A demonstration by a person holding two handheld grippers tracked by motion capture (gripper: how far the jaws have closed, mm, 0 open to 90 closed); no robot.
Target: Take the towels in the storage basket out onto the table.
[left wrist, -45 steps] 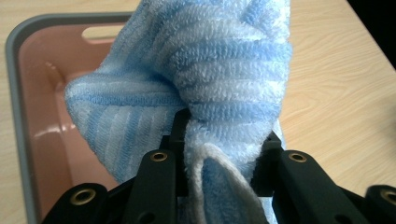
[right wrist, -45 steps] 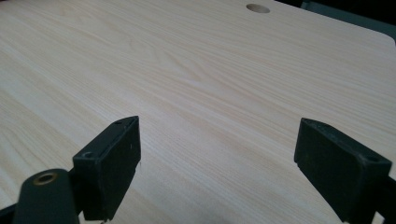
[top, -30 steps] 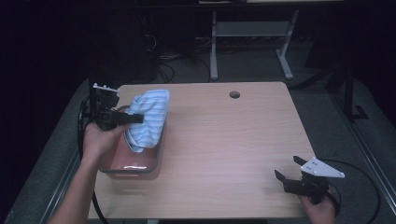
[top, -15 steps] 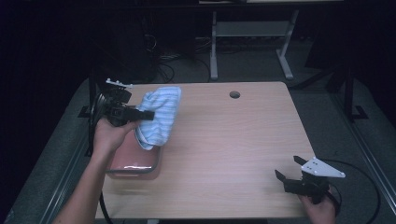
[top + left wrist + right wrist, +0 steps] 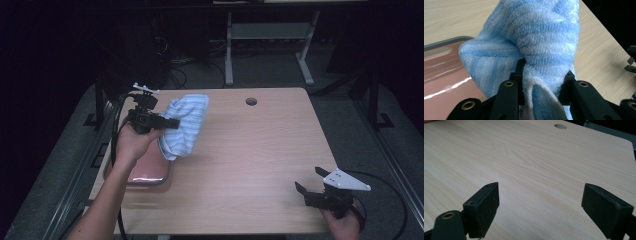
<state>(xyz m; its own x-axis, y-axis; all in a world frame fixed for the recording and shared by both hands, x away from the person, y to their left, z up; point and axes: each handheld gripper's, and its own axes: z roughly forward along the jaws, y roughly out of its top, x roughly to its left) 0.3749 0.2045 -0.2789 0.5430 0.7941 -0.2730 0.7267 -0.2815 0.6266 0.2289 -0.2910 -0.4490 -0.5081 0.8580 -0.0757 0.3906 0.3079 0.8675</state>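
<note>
item: soft blue-and-white striped terry towel, bunched, lifted off the table. it hangs from the left gripper above the near-left part of the pale wood-grain table, its lower folds drooping past the right edge of the shallow pink tray with a grey rim. whether the cloth brushes the tray i cannot tell.

left gripper: jaws closed on a gathered fold of the towel; in the left gripper view the pile bulges up and over the black jaws, with a hemmed corner tucked between them.

right gripper: held low at the near-right corner of the table, well apart from the towel, jaws wide apart with nothing between them (bare wood shows through the gap in the right gripper view).

also present: round cable hole near the far edge of the table; dark floor with cables and a metal stand beyond.

handling note: by the look of it, light, limp and not fragile; it will sag and swing rather than hold shape, and the looped pile should grip well. best taken at a hem or corner, pinching a single thick fold so it does not slip free; a second hold on a hanging edge would likely be needed to spread it.
</note>
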